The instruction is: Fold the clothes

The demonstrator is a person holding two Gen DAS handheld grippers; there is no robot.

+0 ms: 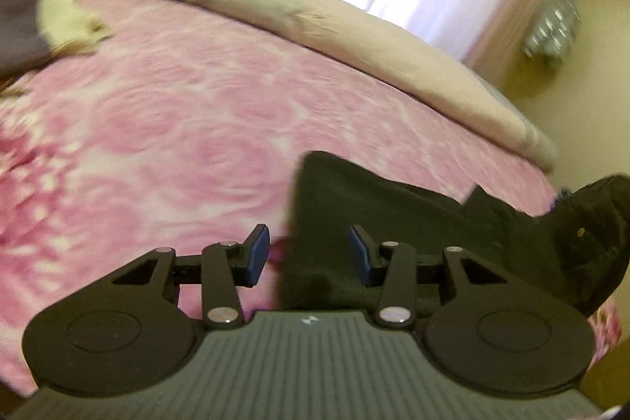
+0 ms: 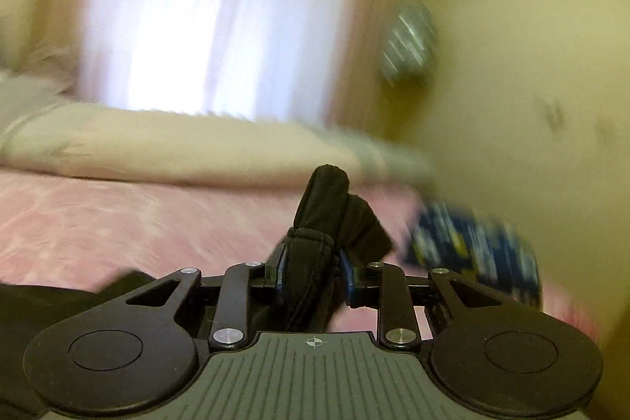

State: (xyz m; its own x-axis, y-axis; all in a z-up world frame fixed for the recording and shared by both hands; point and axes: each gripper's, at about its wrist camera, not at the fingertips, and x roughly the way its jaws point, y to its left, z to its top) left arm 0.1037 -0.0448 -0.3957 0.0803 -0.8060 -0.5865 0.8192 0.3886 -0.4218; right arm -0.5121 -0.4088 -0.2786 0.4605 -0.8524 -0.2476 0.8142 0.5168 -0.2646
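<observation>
The right gripper (image 2: 311,272) is clamped on a thick, stitched edge of the black, soft fabric garment (image 2: 327,207), which bunches up above its blue pads. The left gripper (image 1: 310,254) stands apart, empty, over the same garment (image 1: 354,207) lying on the pink rose-patterned bed cover (image 1: 165,113). The cloth looks light and limp; it should sag wherever unsupported, so hems and corners seem the best holds.

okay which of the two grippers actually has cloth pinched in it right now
The right gripper: its fingers clamp a bunched fold of the black garment. The left gripper is open, fingers apart.
</observation>
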